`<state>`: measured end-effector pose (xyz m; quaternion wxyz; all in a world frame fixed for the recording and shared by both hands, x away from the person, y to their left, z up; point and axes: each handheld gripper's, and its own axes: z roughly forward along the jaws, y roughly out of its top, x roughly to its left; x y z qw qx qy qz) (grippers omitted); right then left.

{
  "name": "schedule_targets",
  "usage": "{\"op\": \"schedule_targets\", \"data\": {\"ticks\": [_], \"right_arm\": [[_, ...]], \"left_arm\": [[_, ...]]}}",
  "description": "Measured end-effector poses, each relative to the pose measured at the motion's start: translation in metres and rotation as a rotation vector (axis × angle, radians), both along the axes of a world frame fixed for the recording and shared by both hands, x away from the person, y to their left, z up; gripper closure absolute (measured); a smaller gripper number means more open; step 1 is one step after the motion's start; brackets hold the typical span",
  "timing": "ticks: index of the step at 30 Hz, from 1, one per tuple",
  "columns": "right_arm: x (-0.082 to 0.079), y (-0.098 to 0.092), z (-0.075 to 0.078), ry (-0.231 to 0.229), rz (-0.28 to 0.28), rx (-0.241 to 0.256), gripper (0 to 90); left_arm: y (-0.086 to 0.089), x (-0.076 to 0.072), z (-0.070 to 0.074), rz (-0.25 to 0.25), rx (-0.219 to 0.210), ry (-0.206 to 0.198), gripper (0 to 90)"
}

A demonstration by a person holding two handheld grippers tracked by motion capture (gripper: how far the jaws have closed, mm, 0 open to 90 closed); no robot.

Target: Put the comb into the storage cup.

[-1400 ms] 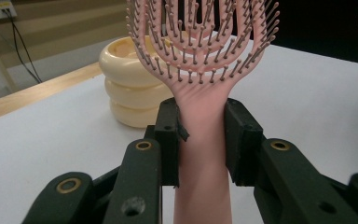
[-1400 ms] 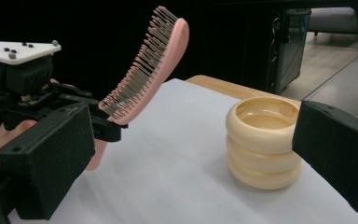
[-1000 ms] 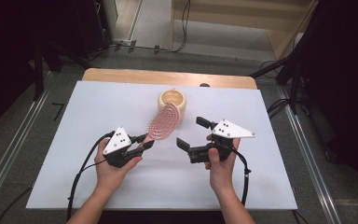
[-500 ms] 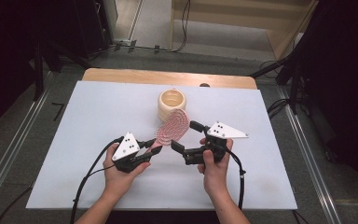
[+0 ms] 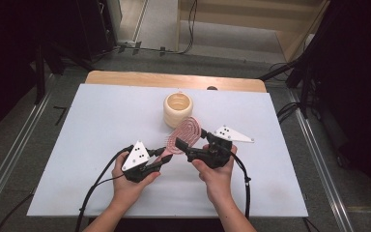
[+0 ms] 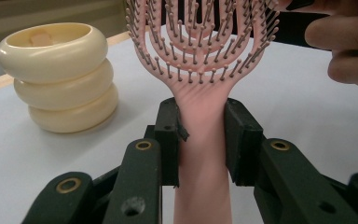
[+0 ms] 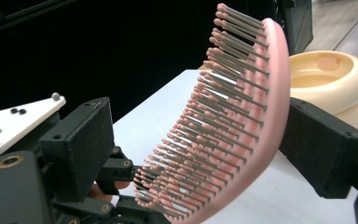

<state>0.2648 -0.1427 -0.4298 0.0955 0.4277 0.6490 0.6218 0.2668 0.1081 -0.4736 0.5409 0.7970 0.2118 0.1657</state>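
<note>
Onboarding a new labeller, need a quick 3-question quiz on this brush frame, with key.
1. True or false: the left gripper is shut on the handle of the pink hairbrush.
2. How do the right gripper jaws stand to the brush head? A) clamped shut on it B) open, one either side of it C) far away from it
3. What stands on the table beyond the brush?

Key: 1 true. 2 B. 3 A cream ribbed holder, open at the top.

White-topped table [image 5: 87, 140] with wooden far edge, grey floor [image 5: 24, 125], dark surroundings, wooden furniture beyond
</note>
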Motion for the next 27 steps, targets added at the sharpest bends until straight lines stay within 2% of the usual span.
{"op": "schedule_targets", "data": {"ticks": [5, 7, 9, 15, 20, 25, 27], "right_arm": [[0.002, 0.002, -0.002, 0.045, -0.035, 0.008, 19.6], [0.003, 0.002, -0.004, 0.060, -0.047, 0.007, 25.8], [0.003, 0.003, -0.004, 0.072, -0.058, 0.011, 27.3], [0.005, 0.004, -0.009, 0.103, -0.055, 0.044, 33.1], [0.007, 0.006, -0.013, 0.147, -0.060, 0.063, 39.5], [0.006, 0.006, -0.014, 0.151, -0.088, 0.053, 52.6], [0.006, 0.004, -0.015, 0.161, -0.086, 0.078, 54.4]], "left_arm": [[-0.002, -0.001, -0.002, -0.002, 0.001, -0.007, 70.6], [-0.003, -0.002, -0.002, 0.001, -0.002, -0.009, 70.6], [-0.004, -0.002, -0.002, 0.001, 0.001, -0.011, 70.7], [-0.007, -0.003, -0.004, -0.002, 0.011, -0.017, 70.6], [-0.011, -0.005, -0.007, 0.002, 0.018, -0.029, 70.7], [-0.013, -0.005, -0.009, 0.003, 0.009, -0.022, 70.6], [-0.014, -0.004, -0.010, -0.011, 0.005, -0.012, 70.5]]}}
